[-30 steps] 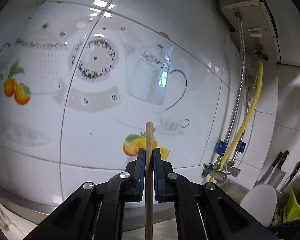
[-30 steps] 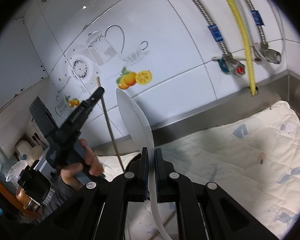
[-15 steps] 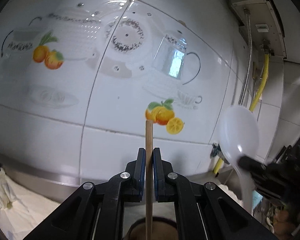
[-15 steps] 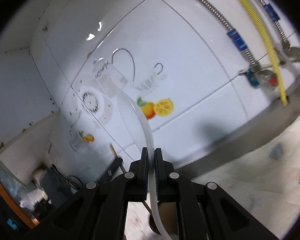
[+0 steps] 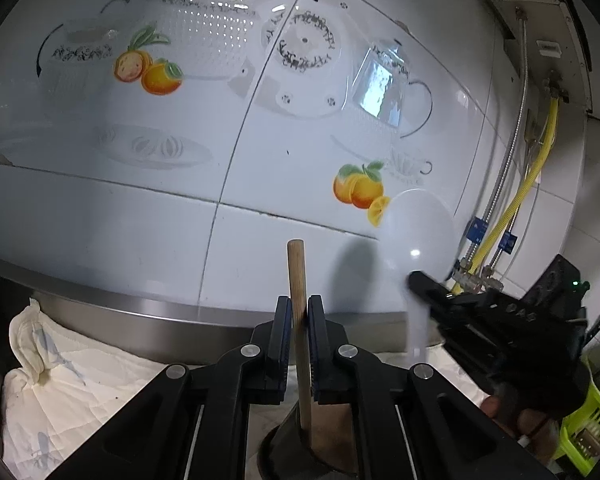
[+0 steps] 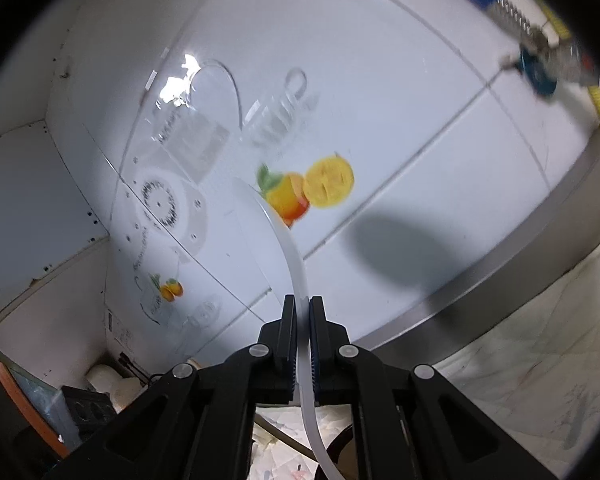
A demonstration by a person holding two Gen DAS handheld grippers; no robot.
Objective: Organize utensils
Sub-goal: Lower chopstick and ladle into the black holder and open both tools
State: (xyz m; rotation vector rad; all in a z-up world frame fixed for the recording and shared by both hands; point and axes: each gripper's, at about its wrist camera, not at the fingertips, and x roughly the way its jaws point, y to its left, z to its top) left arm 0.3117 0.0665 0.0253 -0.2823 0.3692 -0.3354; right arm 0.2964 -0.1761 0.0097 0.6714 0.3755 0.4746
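My left gripper [image 5: 299, 312] is shut on the round handle of a wooden utensil [image 5: 298, 280], which stands upright; its broad lower end reaches into a dark round holder [image 5: 276, 450] just below the jaws. To its right my right gripper [image 5: 418, 280], in a hand, carries a white plastic spoon [image 5: 418, 232] with the bowl up. In the right wrist view my right gripper [image 6: 302, 312] is shut on the white spoon [image 6: 288, 248], seen edge-on, with its handle curving down toward the dark holder's rim [image 6: 340, 446] below.
A glossy white tiled wall [image 5: 180, 208] with fruit and teapot prints stands close ahead over a steel ledge [image 5: 148, 314]. A white patterned cloth [image 5: 52, 384] covers the counter. Pipes and a yellow hose [image 5: 528, 196] run down at the right, above a green basket [image 5: 588, 428].
Both grippers have come down and closer to the wall. The dark holder has risen into view under the left gripper, and the right gripper with the spoon has moved in beside it.
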